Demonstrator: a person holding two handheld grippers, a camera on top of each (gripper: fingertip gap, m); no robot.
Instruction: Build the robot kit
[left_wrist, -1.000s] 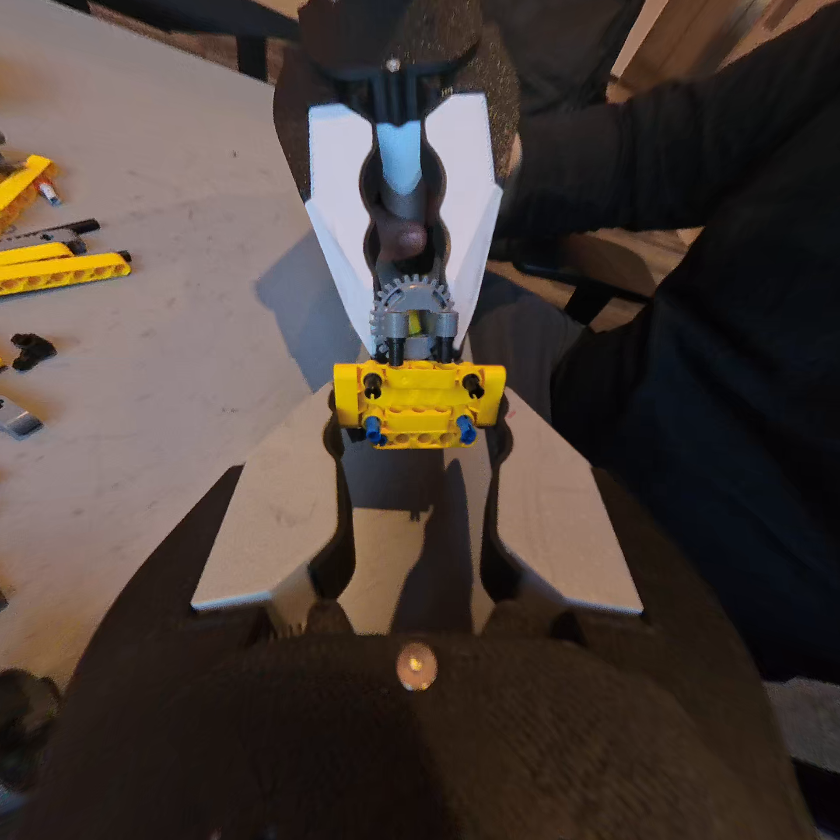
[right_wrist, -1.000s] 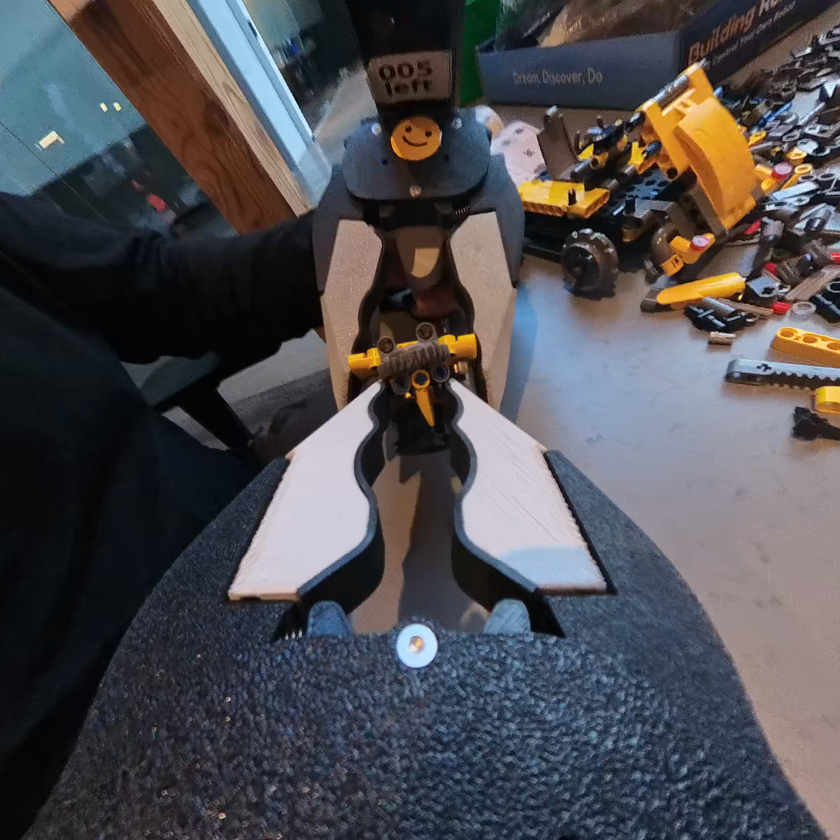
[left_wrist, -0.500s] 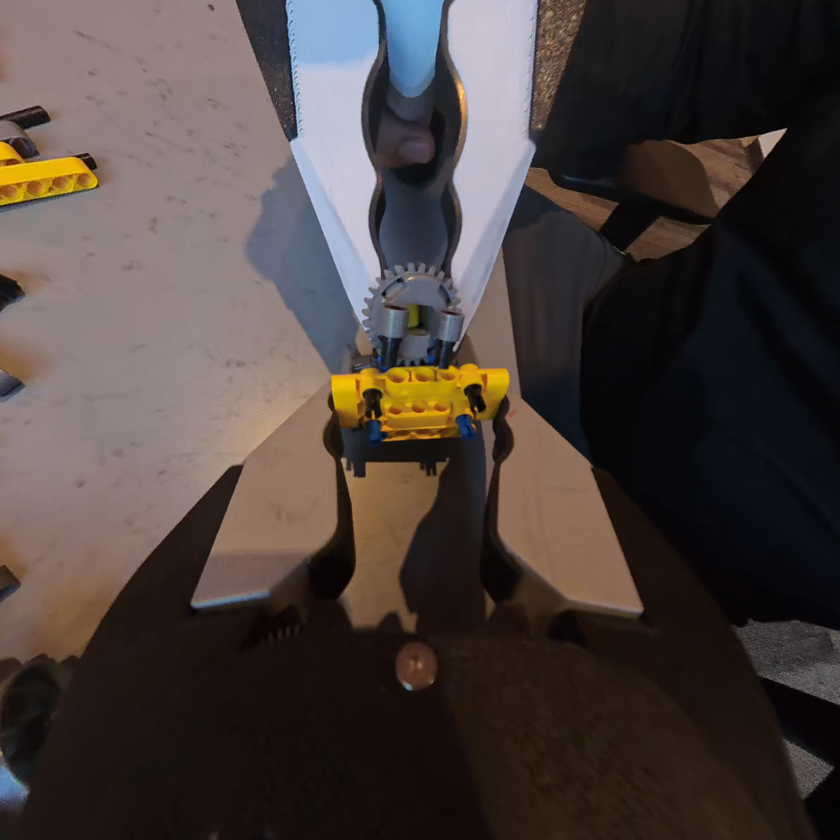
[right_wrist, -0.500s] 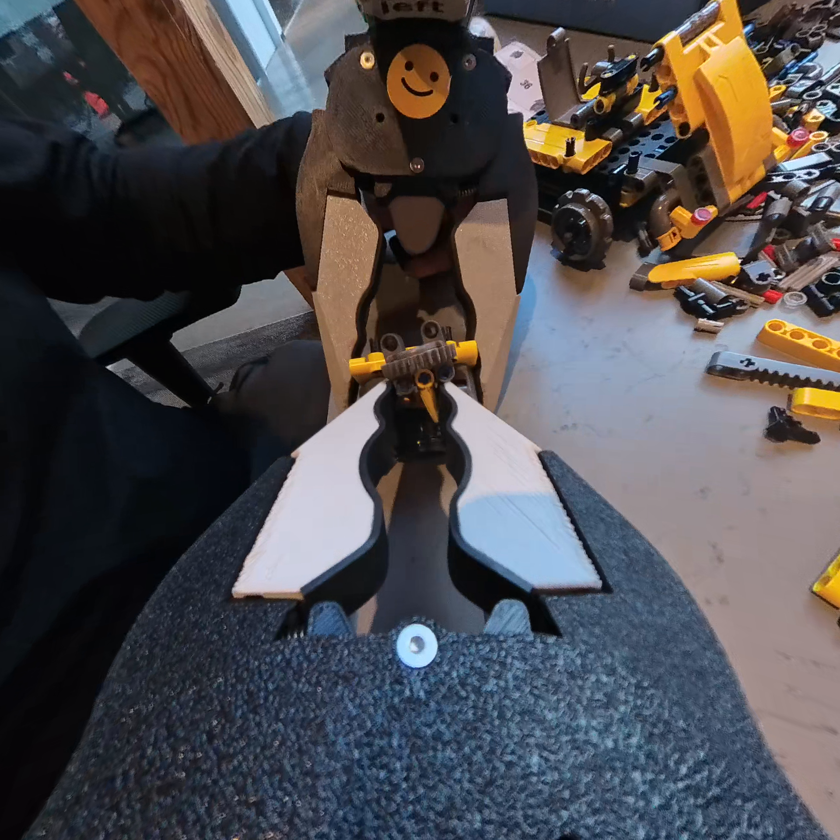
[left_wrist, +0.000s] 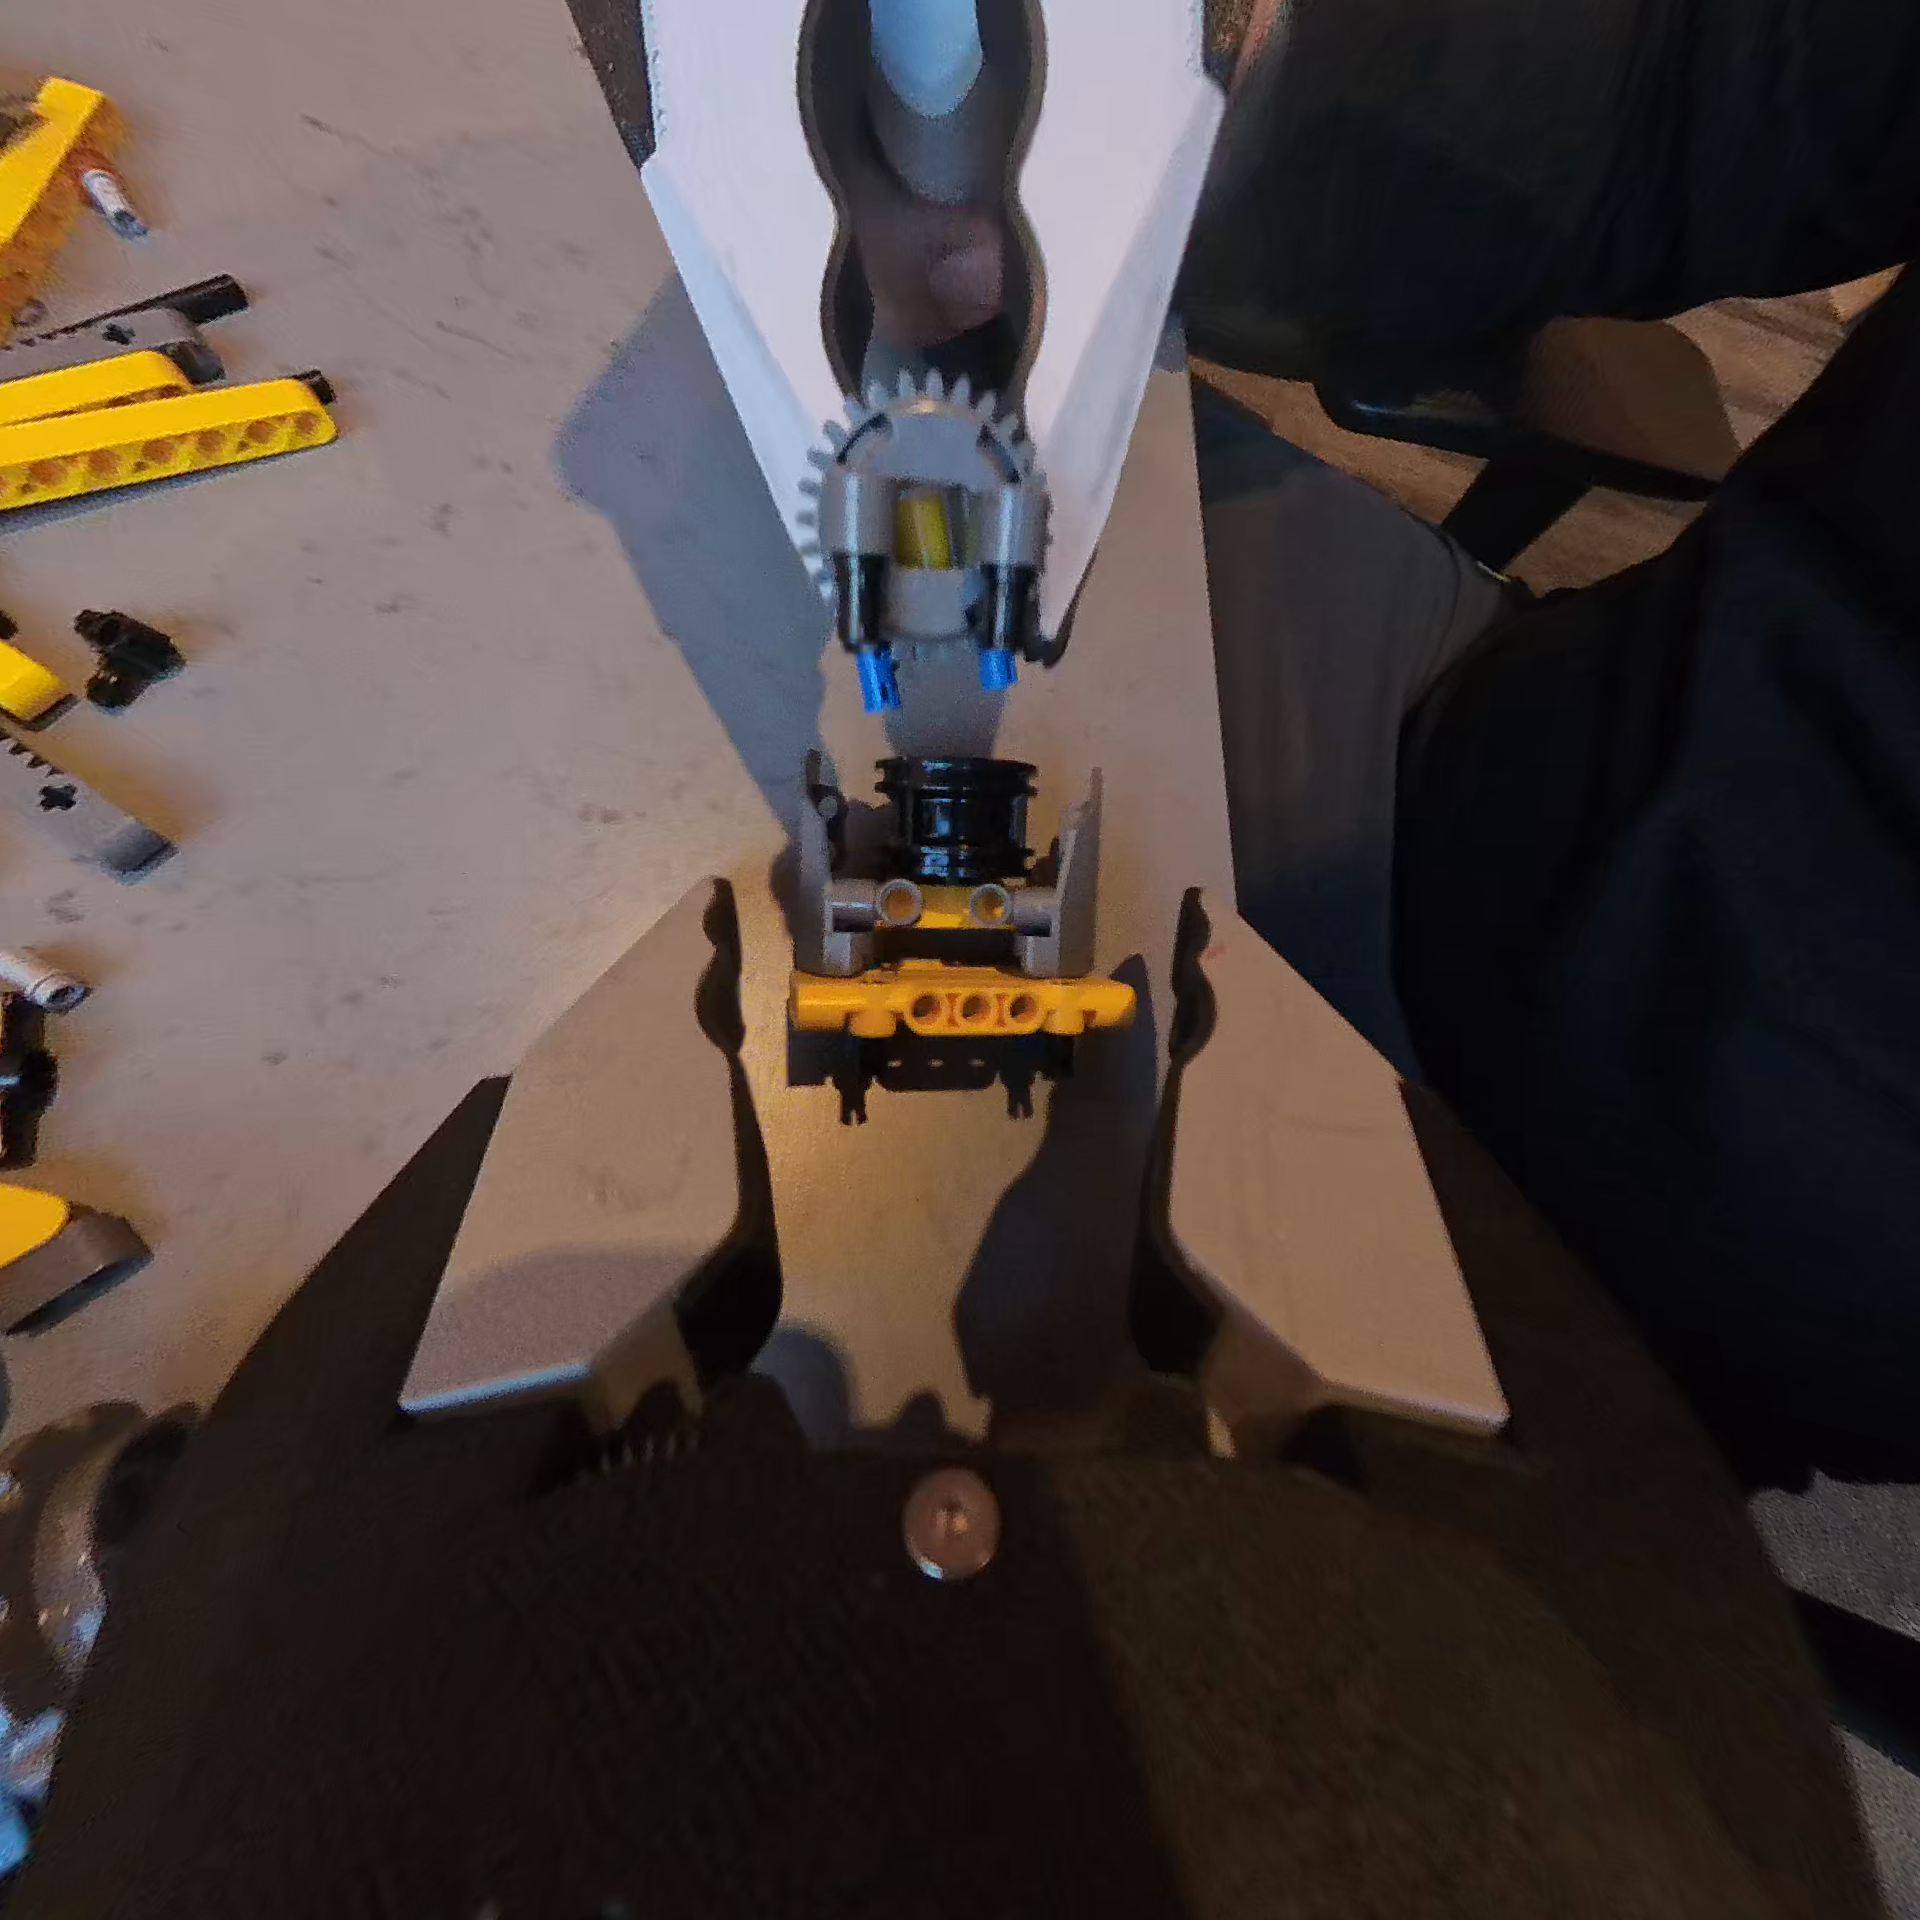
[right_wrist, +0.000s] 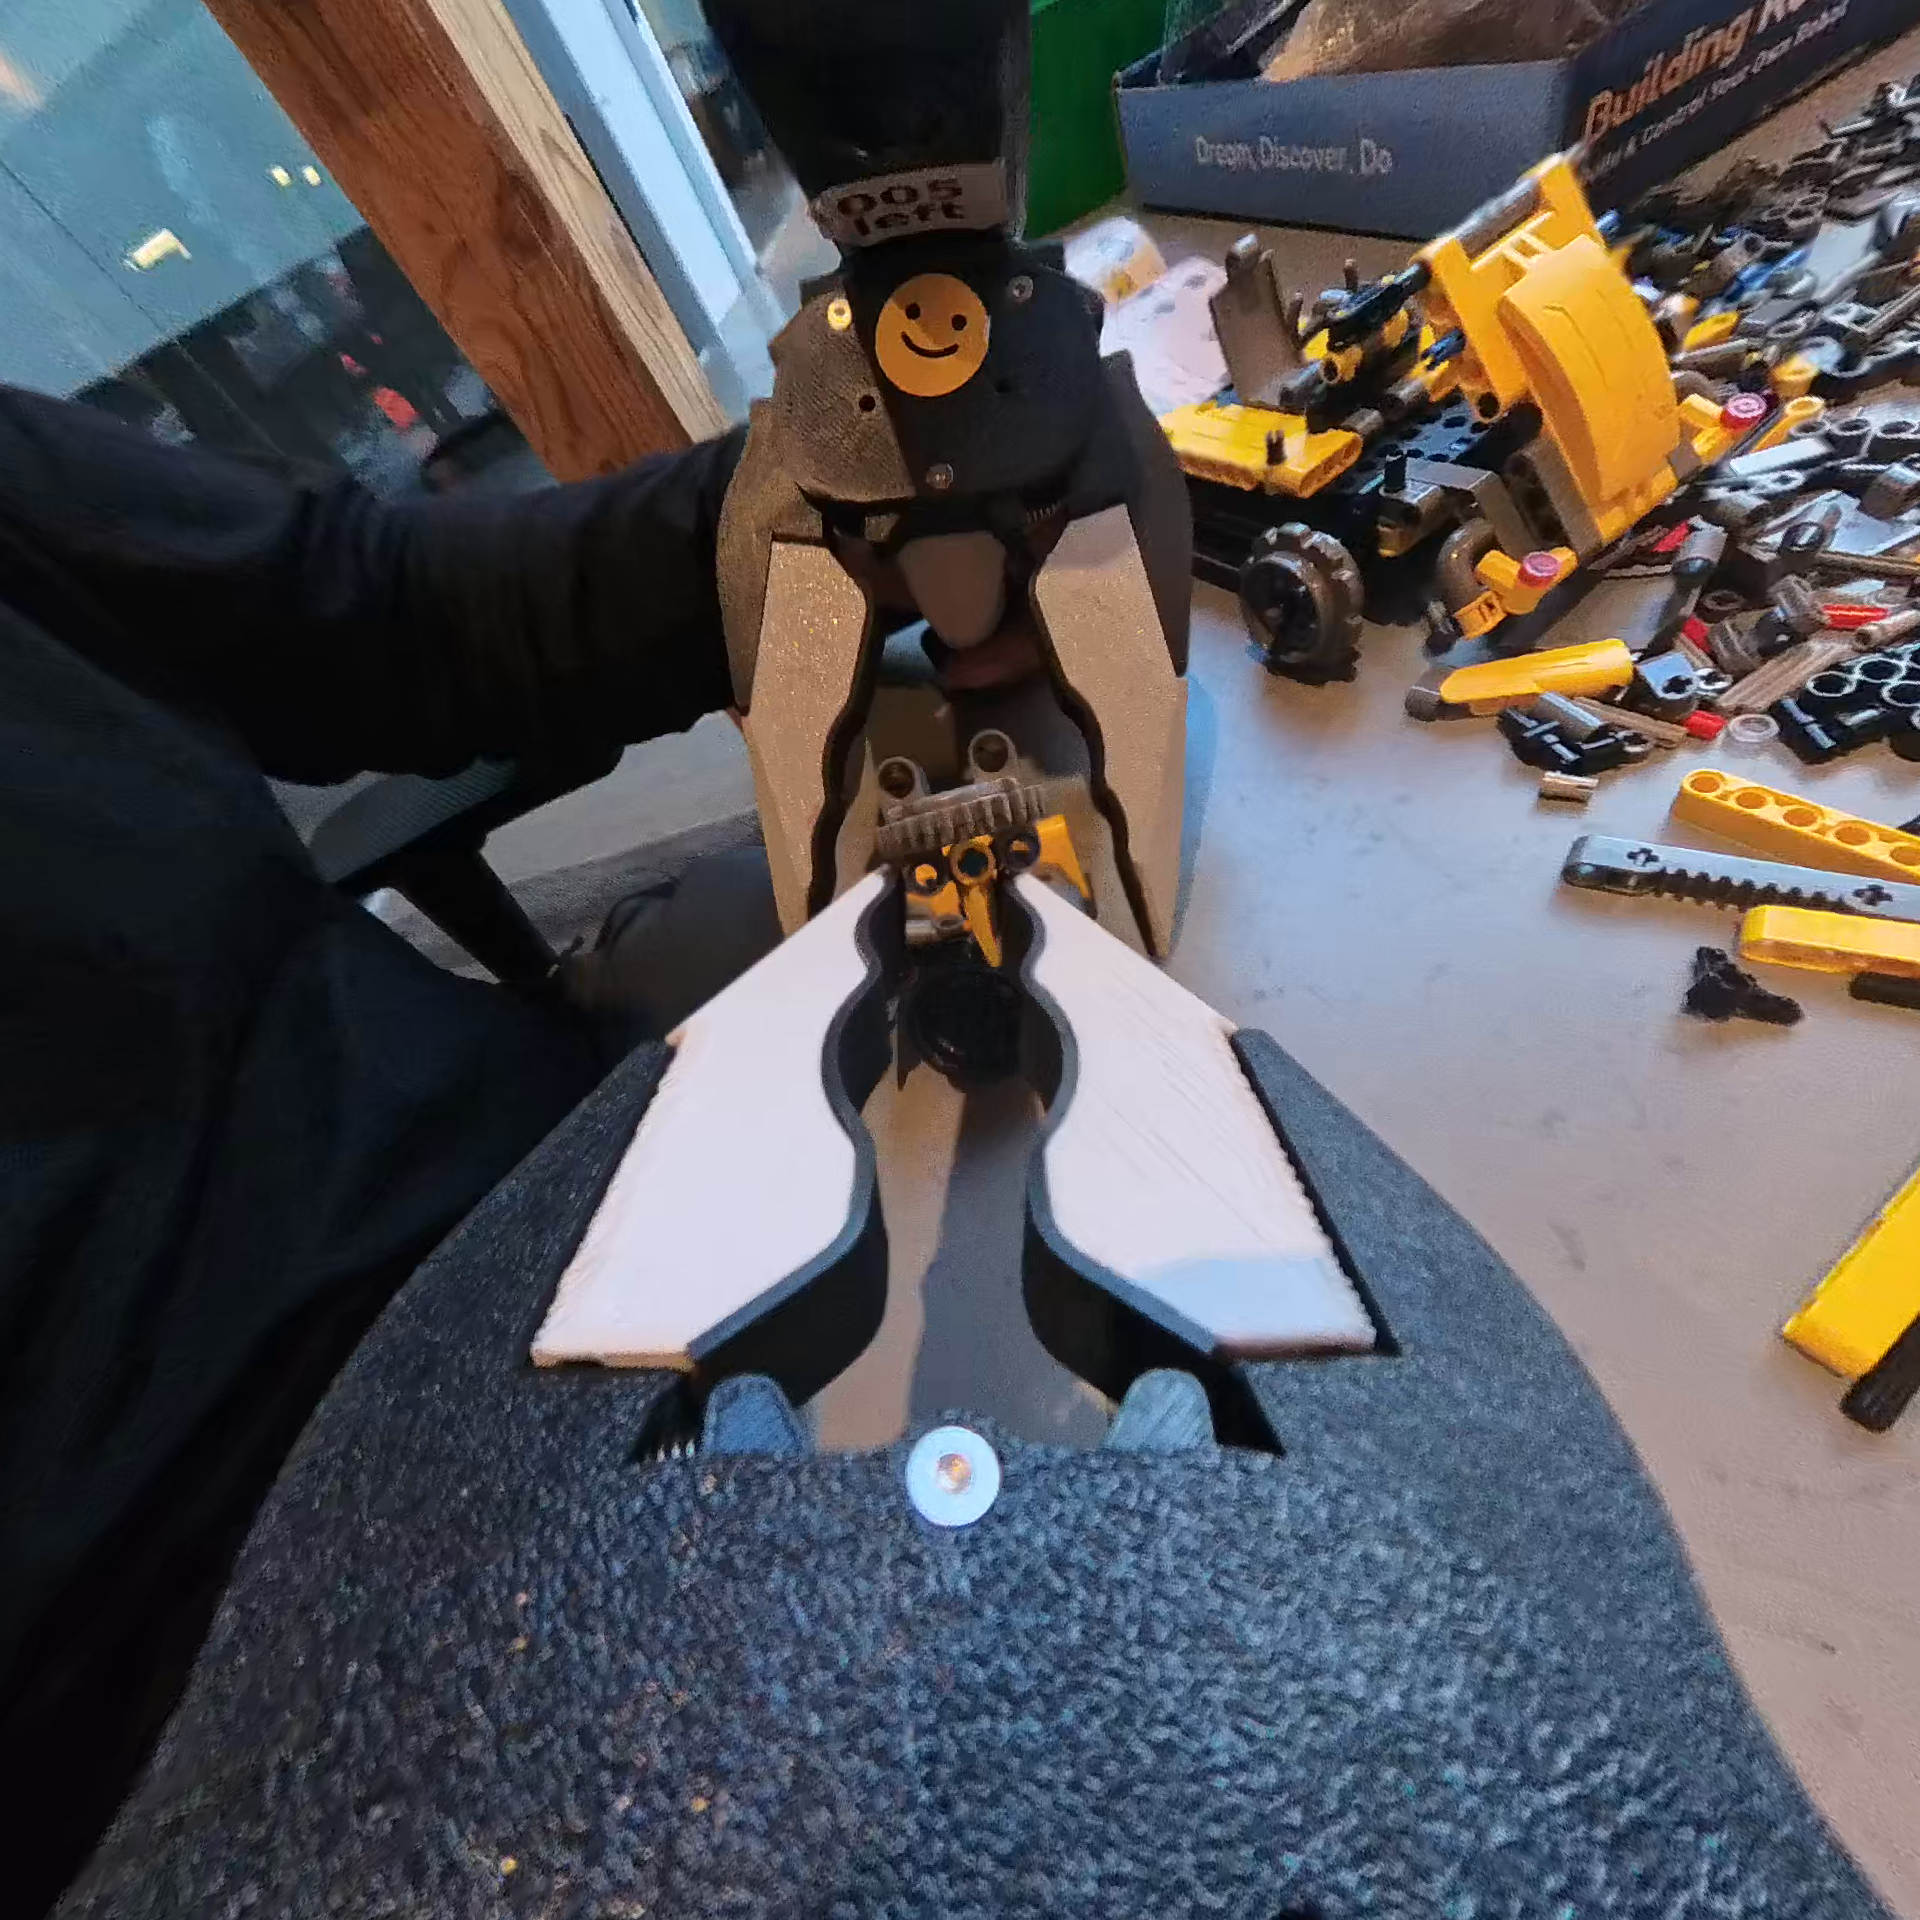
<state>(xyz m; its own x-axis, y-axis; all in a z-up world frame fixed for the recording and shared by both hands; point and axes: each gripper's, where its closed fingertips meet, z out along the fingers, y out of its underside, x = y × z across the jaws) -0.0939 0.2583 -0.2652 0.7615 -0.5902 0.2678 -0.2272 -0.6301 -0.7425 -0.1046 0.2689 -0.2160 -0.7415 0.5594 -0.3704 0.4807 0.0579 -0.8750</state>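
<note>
My left gripper (left_wrist: 954, 899) is open, its fingers (left_wrist: 613, 1143) spread wide. Between them, with a gap on each side, is a small assembly (left_wrist: 961, 1003): a yellow holed plate, grey brackets and a black wheel hub (left_wrist: 956, 821). It seems to rest on the table (left_wrist: 436, 727). My right gripper (right_wrist: 961, 883) is shut on a grey gear piece (right_wrist: 961, 821) with two blue pins. In the left wrist view this gear piece (left_wrist: 930, 520) is held just beyond the assembly, apart from it. The open left gripper's fingers (right_wrist: 805, 727) face me in the right wrist view.
Yellow beams (left_wrist: 156, 436), a grey toothed rack (left_wrist: 83, 821) and a black connector (left_wrist: 125, 655) lie to the left. A part-built yellow vehicle (right_wrist: 1455, 416), a heap of loose parts (right_wrist: 1766, 644) and a blue box (right_wrist: 1351, 156) stand beyond. A person's black sleeve (right_wrist: 364, 603) is close by. Tip to tip, the grippers are about 5 cm apart. Between my left fingertips and the black connector (left_wrist: 125, 655) there is roughly 10 cm. Seen from the right wrist view (right_wrist: 1714, 980) as well.
My left gripper has opened and let go of the yellow assembly. The gear piece with its blue pins has come away from the yellow plate, still in my right gripper.
</note>
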